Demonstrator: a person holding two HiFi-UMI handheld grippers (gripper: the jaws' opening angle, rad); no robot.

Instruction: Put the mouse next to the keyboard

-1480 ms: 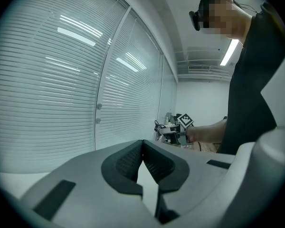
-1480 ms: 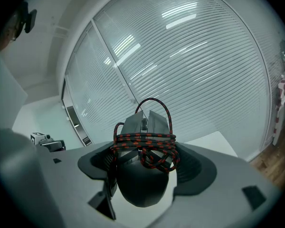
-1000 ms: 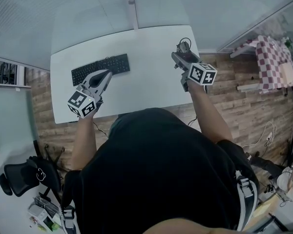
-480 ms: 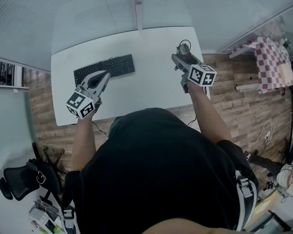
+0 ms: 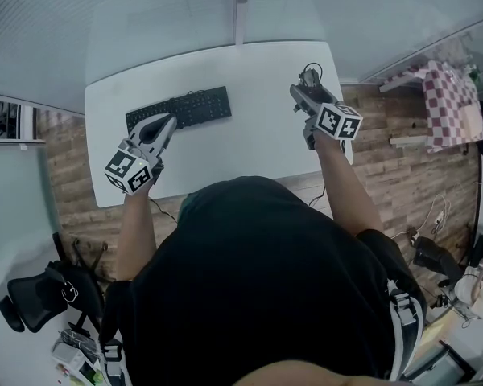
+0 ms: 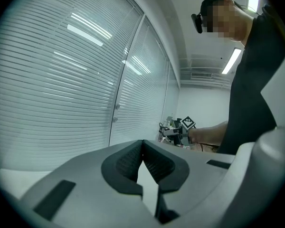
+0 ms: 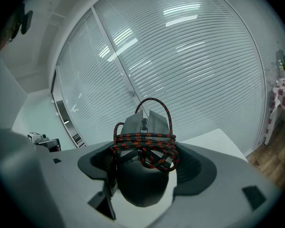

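A black keyboard (image 5: 179, 108) lies on the white table (image 5: 249, 135), left of the middle. My right gripper (image 5: 308, 84) is over the table's far right corner, shut on a dark mouse (image 7: 141, 175) with its red-and-black braided cable (image 7: 145, 146) wound around it. In the head view the mouse (image 5: 309, 79) shows at that gripper's tip. My left gripper (image 5: 163, 125) hovers just in front of the keyboard's left half. Its jaws are shut with nothing between them, as the left gripper view (image 6: 142, 161) shows.
Blinds on glass panels stand behind the table. A checkered cloth (image 5: 448, 104) covers a small table at the far right. A black office chair (image 5: 36, 294) stands on the wood floor at the lower left.
The head view has shifted slightly, so the table and keyboard sit a little further right in the frame. Both grippers hold nearly the same places relative to the table.
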